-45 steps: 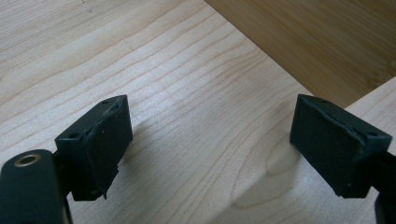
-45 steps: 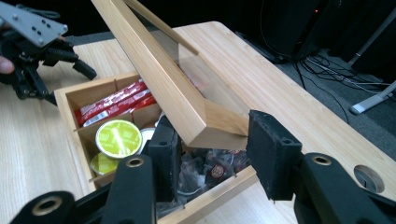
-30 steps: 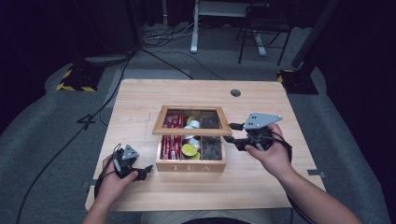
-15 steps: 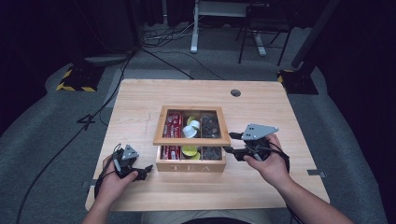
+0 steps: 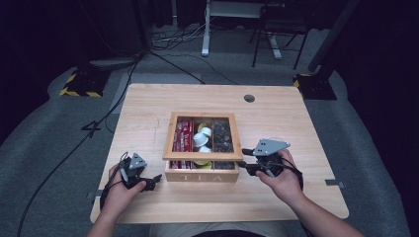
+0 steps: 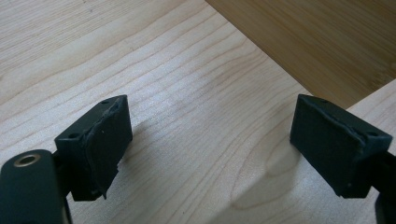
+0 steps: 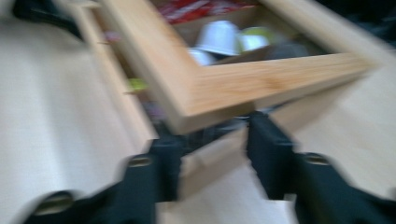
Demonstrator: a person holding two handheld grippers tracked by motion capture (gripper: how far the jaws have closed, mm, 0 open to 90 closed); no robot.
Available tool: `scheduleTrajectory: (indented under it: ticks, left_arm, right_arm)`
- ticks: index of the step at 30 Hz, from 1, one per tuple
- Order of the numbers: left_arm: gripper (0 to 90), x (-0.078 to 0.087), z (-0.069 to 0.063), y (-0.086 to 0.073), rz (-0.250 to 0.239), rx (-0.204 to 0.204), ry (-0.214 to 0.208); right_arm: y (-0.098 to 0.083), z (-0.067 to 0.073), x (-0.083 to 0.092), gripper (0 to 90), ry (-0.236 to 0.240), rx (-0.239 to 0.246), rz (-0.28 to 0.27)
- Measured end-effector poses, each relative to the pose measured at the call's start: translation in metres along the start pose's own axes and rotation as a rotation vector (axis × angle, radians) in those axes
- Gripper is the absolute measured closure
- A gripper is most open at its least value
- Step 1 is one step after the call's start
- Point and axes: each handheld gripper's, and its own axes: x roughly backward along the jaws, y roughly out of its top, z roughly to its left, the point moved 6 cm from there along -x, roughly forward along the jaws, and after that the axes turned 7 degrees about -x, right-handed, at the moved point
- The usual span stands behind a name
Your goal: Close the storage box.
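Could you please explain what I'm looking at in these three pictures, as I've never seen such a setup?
A person sits at a wooden table, holding a hand-operated gripper in each hand. The high view looks down from above; the other two come from cameras riding on each gripper. The left gripper rests open over bare table. The right gripper has its jaws around the corner of the raised framed lid of a wooden tea box, which holds red packets and small pods. That picture is blurred.

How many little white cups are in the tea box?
2 that I can make out: one white cup toward the far side of the box's middle compartment, another white cup just nearer. The lid frame may hide more.
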Motion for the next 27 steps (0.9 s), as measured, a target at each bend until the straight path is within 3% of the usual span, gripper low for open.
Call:
scheduleTrajectory:
  ticks: [6, 18, 23, 27]
  left_arm:
    - [13.4, 0.0, 0.0, 0.0, 0.0, 0.0, 0.0]
    - [13.4, 0.0, 0.0, 0.0, 0.0, 0.0, 0.0]
    - [13.4, 0.0, 0.0, 0.0, 0.0, 0.0, 0.001]
    - [13.4, 0.0, 0.0, 0.0, -0.002, -0.001, 0.004]
  right_arm:
    - [-0.01, 0.004, -0.009, 58.5, 0.004, -0.003, 0.044]
    - [-0.016, 0.008, -0.009, 53.6, -0.042, 0.017, 0.098]
    - [-0.018, 0.012, -0.007, 48.5, -0.04, 0.024, 0.129]
    - [-0.013, 0.013, -0.003, 47.5, -0.059, 0.025, 0.085]
